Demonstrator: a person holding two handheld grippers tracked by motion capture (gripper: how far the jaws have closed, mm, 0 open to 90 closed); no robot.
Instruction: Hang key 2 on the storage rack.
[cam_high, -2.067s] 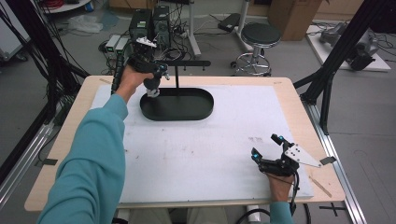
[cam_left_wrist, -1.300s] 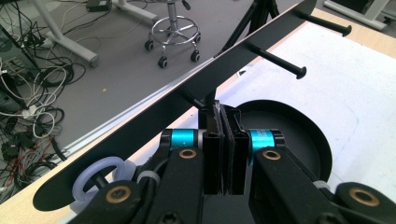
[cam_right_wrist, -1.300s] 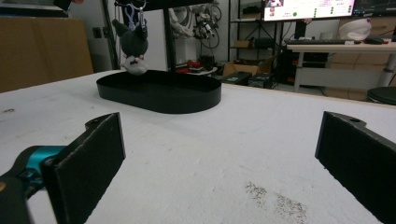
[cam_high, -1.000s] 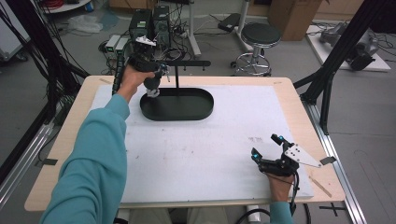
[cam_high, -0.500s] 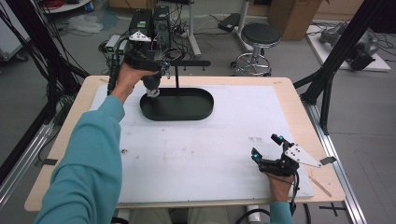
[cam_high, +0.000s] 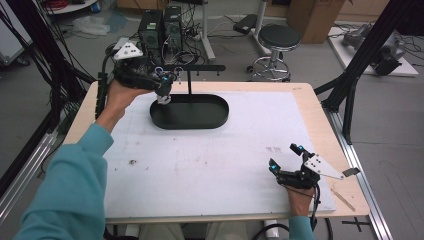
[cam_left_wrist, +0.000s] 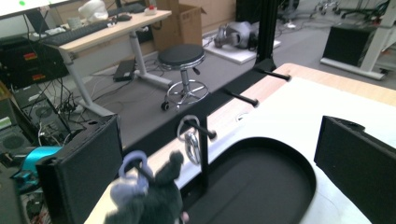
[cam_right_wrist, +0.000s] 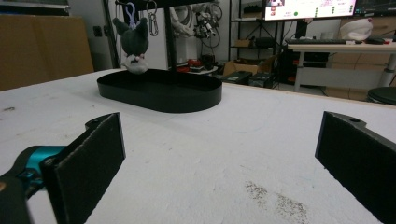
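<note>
Room: lab, desks, stool (cam_high: 276, 37) and PC towers behind the white tabletop (cam_high: 210, 170).
Stand: black oval tray (cam_high: 190, 111) at far side of tabletop, upright post (cam_left_wrist: 203, 154) with a cross bar of pegs above it.
Plush keychain: grey plush keychain (cam_right_wrist: 134, 43) hangs by its lilac loop (cam_left_wrist: 132, 161) off a peg at the bar's end, dangling over the tray's end. Metal ring (cam_left_wrist: 191, 140) hangs on the next peg.
Left gripper: my left gripper (cam_high: 161, 85) is just beside the plush; fingers have just been opening, now wide apart, nothing pinched. Plush sits low between them, not pressed.
Right gripper: right gripper (cam_high: 286, 159) rests near tabletop's near right corner, fingers apart, empty, well apart from the stand.
Status: hang looks done, I judge; left needs to back off.
Risk 1: a finger snags the plush or loop on retreat, drags it off the peg.
Risk 2: bumping post or bar tips the light stand, shakes ring and plush loose.
Risk 3: loop seated near peg tip, so swing may slide it off.
</note>
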